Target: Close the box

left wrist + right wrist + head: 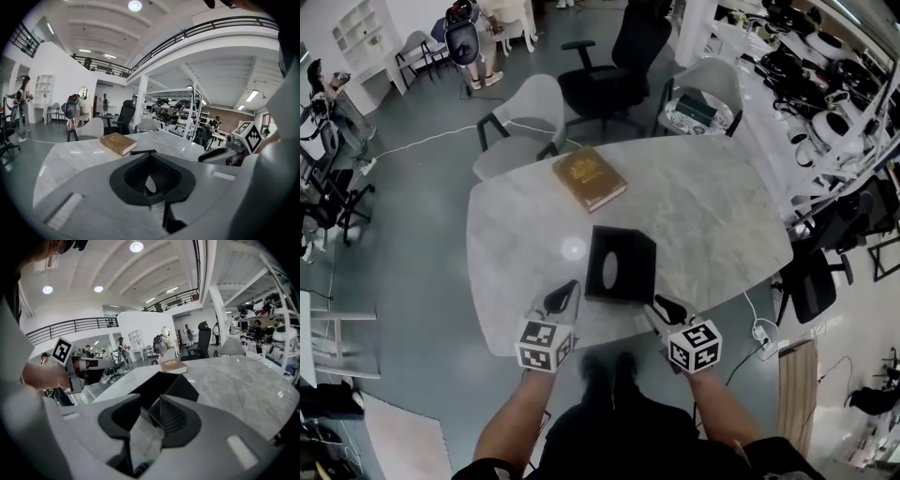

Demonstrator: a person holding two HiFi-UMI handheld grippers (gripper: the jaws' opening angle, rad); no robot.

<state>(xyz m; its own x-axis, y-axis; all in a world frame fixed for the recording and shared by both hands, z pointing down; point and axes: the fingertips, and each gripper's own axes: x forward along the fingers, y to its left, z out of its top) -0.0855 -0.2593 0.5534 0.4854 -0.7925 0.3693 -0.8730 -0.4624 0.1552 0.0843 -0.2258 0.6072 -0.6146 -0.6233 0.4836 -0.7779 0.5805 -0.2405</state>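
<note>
Box [621, 265] lies mid-frame, just above both grippers; left gripper [573, 285] jaws together; right gripper [658, 301] jaws part-open, empty, at its lower-right corner.

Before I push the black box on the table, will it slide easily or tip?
The box looks thin-walled and hollow, so probably light. It sits flat on the smooth table, so it should slide rather than tip. Its walls may flex if squeezed.
</note>
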